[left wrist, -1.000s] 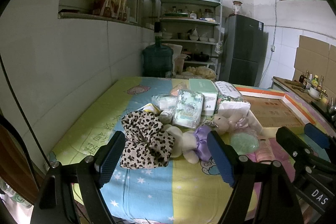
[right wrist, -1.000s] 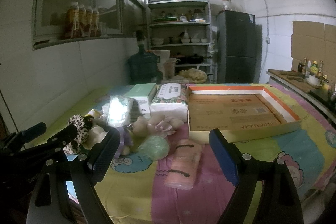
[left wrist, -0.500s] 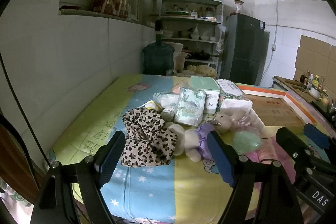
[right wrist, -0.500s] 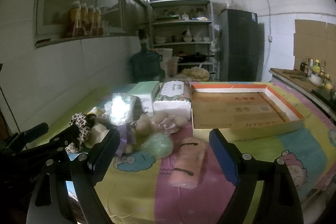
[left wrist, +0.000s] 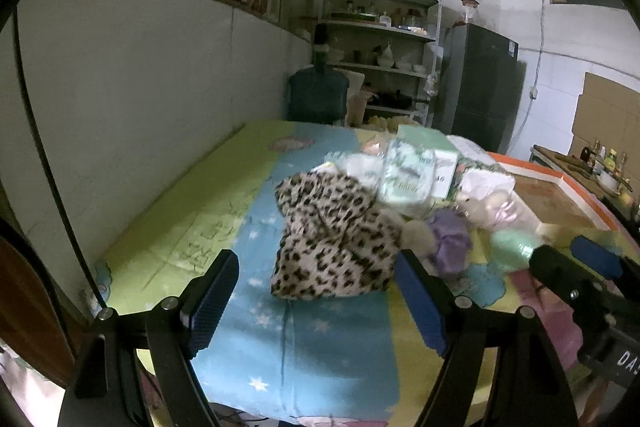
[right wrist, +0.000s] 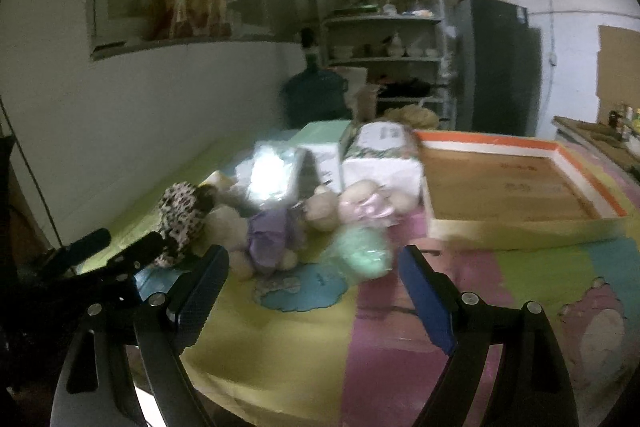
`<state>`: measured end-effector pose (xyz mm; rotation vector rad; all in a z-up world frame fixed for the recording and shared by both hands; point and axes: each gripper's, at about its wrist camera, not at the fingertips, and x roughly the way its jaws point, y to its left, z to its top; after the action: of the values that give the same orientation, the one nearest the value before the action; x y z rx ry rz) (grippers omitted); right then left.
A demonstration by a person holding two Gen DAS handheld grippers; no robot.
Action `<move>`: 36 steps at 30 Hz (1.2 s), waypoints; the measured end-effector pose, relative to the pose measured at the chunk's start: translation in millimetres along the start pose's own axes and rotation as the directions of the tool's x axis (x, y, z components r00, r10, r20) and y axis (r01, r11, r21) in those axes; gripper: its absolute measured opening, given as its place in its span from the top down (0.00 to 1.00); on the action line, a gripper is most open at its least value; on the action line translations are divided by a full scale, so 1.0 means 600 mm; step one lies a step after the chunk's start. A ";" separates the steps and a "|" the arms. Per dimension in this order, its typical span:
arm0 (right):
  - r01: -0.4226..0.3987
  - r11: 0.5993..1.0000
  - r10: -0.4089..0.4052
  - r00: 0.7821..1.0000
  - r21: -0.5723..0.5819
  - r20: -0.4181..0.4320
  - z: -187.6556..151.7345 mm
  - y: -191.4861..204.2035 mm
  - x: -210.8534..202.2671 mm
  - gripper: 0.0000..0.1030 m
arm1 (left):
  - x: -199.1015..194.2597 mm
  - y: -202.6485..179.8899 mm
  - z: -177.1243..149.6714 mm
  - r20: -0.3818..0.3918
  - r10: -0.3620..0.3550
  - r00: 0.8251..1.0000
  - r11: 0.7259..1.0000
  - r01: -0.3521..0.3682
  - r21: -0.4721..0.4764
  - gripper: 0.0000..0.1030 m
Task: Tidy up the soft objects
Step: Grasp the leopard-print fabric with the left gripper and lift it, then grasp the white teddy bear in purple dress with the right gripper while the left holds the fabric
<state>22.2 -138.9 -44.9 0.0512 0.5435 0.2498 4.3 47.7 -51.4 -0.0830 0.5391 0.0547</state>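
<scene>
Left wrist view has the left gripper [left wrist: 316, 301] wide apart and holding nothing, lined up right in front of the leopard-print cloth [left wrist: 334, 245] that sits crumpled on the cartoon bedsheet [left wrist: 192, 227]; right wrist view shows the right gripper [right wrist: 312, 293] just as spread and empty, pointing at the mint-green soft thing [right wrist: 362, 253] and a purple-dressed plush toy [right wrist: 268, 241].

The soft stuff is one jumbled heap; the cloth touches the plush, and behind them a shiny wipes pack [left wrist: 406, 177], a green tissue box [left wrist: 434, 151] and a paper tissue pack [right wrist: 382, 155] are jammed together. The cardboard tray [right wrist: 520, 233] with the orange rim sits to the right, looks empty, and is probably where things go.

What I'd worry about: pinching a loose fold means the cloth unfurls and drags the plush along; the sheet could bunch up if a finger digs in; both grippers are close, so they might bump each other. It's also blurry, so a rushed grab could miss.
</scene>
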 end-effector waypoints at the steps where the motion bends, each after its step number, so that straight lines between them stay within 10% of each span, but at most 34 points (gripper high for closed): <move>1: -0.013 1.000 0.013 1.000 -0.007 -0.008 -0.001 0.004 0.006 0.15 | 0.004 0.005 -0.003 -0.005 -0.006 1.000 1.000 0.006 -0.002 0.22; 12: -0.099 0.993 0.096 0.994 -0.062 -0.051 0.003 0.032 0.049 0.15 | 0.051 0.043 -0.006 -0.041 -0.101 0.994 0.994 0.099 -0.052 0.24; 20: -0.138 0.986 0.132 0.989 -0.093 -0.065 0.011 0.040 0.075 0.15 | 0.087 0.051 -0.011 -0.078 -0.205 0.976 0.977 0.200 -0.075 0.86; 36: -0.233 0.936 0.177 0.960 -0.265 -0.218 0.038 0.066 0.166 0.15 | 0.027 0.092 0.034 0.043 -0.160 0.986 0.986 0.162 -0.047 0.91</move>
<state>107.6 -75.4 -71.0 -0.2029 0.6888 0.5419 24.4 105.2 -45.9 -0.1740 0.4906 -0.0880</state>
